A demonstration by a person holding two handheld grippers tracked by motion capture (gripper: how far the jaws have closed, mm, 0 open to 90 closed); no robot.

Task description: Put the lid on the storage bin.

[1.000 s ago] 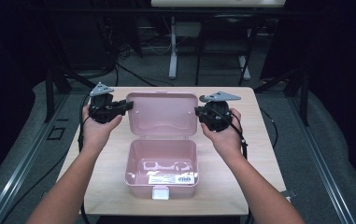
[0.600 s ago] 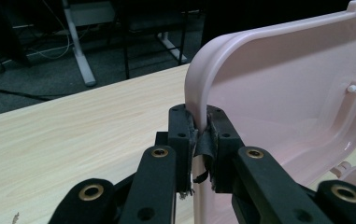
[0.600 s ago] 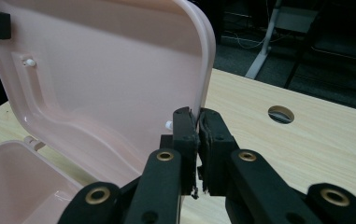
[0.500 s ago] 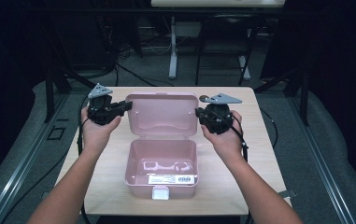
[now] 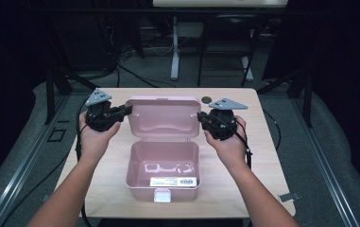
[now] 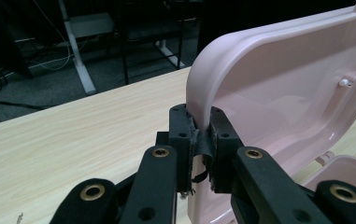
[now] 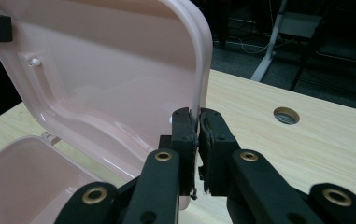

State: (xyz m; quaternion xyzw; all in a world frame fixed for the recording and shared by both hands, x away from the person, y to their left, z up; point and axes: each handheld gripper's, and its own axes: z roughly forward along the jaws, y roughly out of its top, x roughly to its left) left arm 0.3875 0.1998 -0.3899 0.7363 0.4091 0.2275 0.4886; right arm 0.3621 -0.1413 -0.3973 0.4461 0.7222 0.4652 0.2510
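Observation:
A pink plastic box point(image 5: 163, 175) sits open on the wooden table point(image 5: 262, 156), its lid point(image 5: 164, 118) raised and tilted back. A white label point(image 5: 173, 181) lies on the box floor and a white latch point(image 5: 162, 195) hangs at its front. My left gripper point(image 5: 124, 111) is shut on the lid's left edge point(image 6: 202, 93); the rim runs between the two black jaws. My right gripper point(image 5: 202, 118) is shut on the lid's right edge point(image 7: 202, 70) in the same way. Through the right gripper view I see the box's inside point(image 7: 21, 177) at lower left.
A round cable hole point(image 5: 207, 100) point(image 7: 286, 115) lies in the table behind the lid's right corner. Cables trail from both grippers over the table's sides. Dark floor, desk legs point(image 5: 174, 52) and frames stand beyond the far edge.
Both grippers have shifted slightly with the lid, which stands a little more upright than a second ago. Both grips hold unchanged.

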